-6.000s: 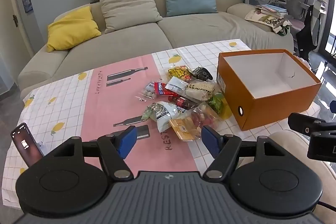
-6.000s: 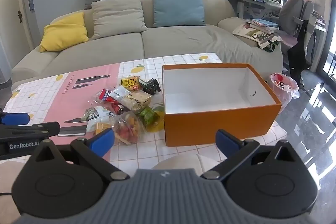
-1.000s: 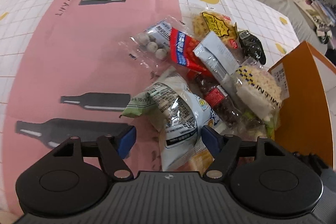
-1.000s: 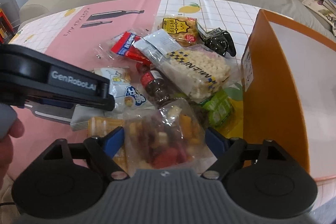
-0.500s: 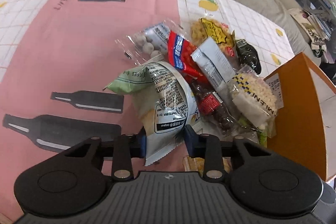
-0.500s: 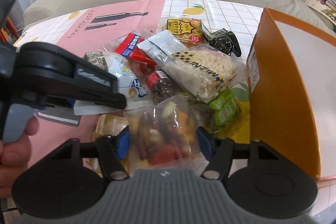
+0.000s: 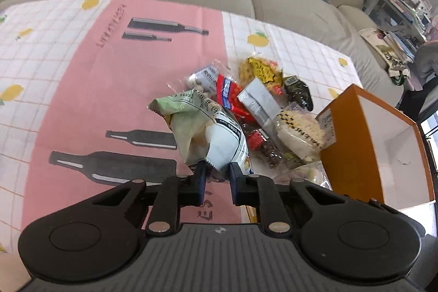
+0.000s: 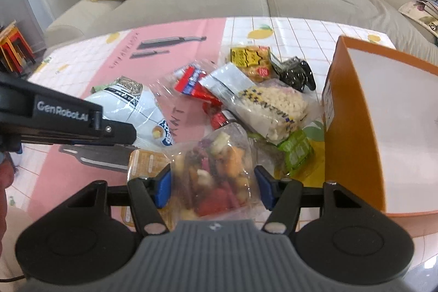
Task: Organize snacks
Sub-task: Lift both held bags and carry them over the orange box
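Snacks (image 8: 262, 100) heaped beside orange box (image 8: 353, 127) (open top); left jaws pinch white bag (image 7: 219, 138), right clamp fruit pack (image 8: 216, 177).

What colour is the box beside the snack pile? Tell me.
The box is orange outside and white inside; the right wrist view shows it best.

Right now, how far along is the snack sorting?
Done: nothing; the orange box looks empty. In hand: the left gripper is clamped on the white-and-green bag, and the right gripper on the mixed dried-fruit bag. Left: the rest of the pile.
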`<action>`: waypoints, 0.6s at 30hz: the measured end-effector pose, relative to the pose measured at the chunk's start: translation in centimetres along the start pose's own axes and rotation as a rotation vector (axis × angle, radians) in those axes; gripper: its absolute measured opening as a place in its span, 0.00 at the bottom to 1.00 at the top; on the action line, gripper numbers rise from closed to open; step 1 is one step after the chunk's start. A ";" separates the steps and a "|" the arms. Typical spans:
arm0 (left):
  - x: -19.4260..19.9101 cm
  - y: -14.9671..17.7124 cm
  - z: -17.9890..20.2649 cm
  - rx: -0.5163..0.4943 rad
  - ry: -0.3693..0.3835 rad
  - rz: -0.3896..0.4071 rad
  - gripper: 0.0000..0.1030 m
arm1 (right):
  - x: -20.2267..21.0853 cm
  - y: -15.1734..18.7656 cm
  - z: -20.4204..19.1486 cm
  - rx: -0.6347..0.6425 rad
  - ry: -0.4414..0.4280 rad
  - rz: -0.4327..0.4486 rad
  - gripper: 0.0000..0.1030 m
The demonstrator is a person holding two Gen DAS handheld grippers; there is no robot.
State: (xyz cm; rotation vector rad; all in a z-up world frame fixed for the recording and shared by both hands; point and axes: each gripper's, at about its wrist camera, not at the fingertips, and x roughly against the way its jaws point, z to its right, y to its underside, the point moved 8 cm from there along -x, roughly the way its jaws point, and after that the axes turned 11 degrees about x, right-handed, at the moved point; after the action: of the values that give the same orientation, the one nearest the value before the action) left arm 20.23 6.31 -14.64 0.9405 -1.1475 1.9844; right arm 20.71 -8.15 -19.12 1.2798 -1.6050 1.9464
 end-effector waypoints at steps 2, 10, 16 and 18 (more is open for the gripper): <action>0.7 0.5 0.1 -0.010 0.004 -0.010 0.17 | 0.8 -0.1 -0.2 0.008 -0.006 0.007 0.58; 1.8 4.0 -0.6 -0.048 -0.043 -0.044 0.10 | 3.8 1.7 0.5 0.008 0.028 0.012 0.58; 0.7 5.6 -1.1 -0.085 -0.089 -0.091 0.08 | 6.2 2.3 2.4 -0.041 0.054 0.042 0.58; 0.5 6.1 -1.5 -0.086 -0.111 -0.099 0.12 | 6.8 2.3 2.8 -0.046 0.059 0.048 0.59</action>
State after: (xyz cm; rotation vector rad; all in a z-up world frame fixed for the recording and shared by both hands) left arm 14.66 5.25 -17.32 1.0526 -1.2135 1.8093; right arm 16.54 -13.38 -15.34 1.1654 -1.6564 1.9444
